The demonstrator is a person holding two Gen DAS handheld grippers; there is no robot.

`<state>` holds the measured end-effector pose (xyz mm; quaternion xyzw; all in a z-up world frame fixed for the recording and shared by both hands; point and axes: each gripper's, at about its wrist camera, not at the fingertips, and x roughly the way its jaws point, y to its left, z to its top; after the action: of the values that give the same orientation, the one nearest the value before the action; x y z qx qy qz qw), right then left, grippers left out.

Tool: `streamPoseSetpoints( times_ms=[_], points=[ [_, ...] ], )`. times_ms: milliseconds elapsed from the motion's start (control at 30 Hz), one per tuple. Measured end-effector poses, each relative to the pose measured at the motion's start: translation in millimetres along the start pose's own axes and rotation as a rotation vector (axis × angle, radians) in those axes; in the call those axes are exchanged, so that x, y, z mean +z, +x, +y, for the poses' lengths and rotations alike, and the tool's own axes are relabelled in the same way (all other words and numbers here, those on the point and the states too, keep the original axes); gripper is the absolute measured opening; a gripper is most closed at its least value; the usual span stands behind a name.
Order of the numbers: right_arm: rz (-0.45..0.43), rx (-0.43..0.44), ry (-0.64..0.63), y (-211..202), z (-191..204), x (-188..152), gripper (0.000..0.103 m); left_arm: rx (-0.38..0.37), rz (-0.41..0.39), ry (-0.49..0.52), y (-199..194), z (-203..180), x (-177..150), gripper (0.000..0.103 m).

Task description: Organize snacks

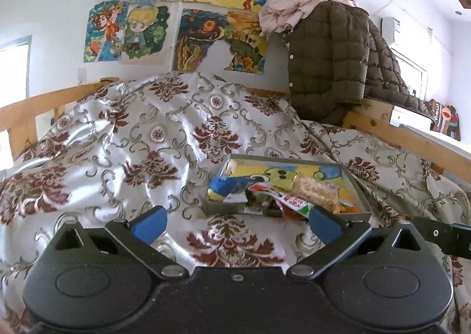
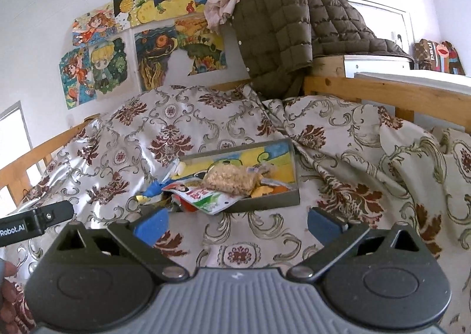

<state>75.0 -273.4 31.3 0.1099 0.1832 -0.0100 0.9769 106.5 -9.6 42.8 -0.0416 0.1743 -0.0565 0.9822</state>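
A shallow grey tin tray (image 1: 357,187) with a cartoon-printed bottom lies on the patterned bedspread; it also shows in the right wrist view (image 2: 265,201). Several snacks lie in it: a clear bag of puffed grain (image 2: 229,179) (image 1: 316,189), a red-white-green packet (image 2: 203,197) (image 1: 294,203) hanging over the near rim, blue and gold wrappers (image 1: 223,187) at the left end. My left gripper (image 1: 237,222) is open and empty, just in front of the tray. My right gripper (image 2: 237,223) is open and empty, also just short of the tray.
The floral satin bedspread (image 1: 147,142) is bunched up behind the tray. A wooden bed frame (image 2: 368,89) runs around it. A brown quilted jacket (image 2: 282,19) hangs over the rail. Drawings (image 1: 147,31) cover the wall. The other gripper's tip (image 2: 44,216) shows at left.
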Motion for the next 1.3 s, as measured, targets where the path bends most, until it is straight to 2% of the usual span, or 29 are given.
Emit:
streamPoseSetpoints(
  times_ms=[333,700,1067,1300],
  points=[
    [0.032,-0.008,-0.036,-16,15,-18,0.103,0.085,0.052,0.011,-27,14,-34,0.102],
    [0.062,-0.024,-0.102,-28,33,-32,0.103,0.087,0.085,0.013,-42,14,-50,0.102],
    [0.115,-0.028,-0.075,-34,30,-39,0.103,0.082,0.104,0.059,-51,5,-58,0.102],
    [0.146,-0.038,-0.111,-31,37,-43,0.103,0.086,0.118,0.038,-50,7,-58,0.102]
  ],
)
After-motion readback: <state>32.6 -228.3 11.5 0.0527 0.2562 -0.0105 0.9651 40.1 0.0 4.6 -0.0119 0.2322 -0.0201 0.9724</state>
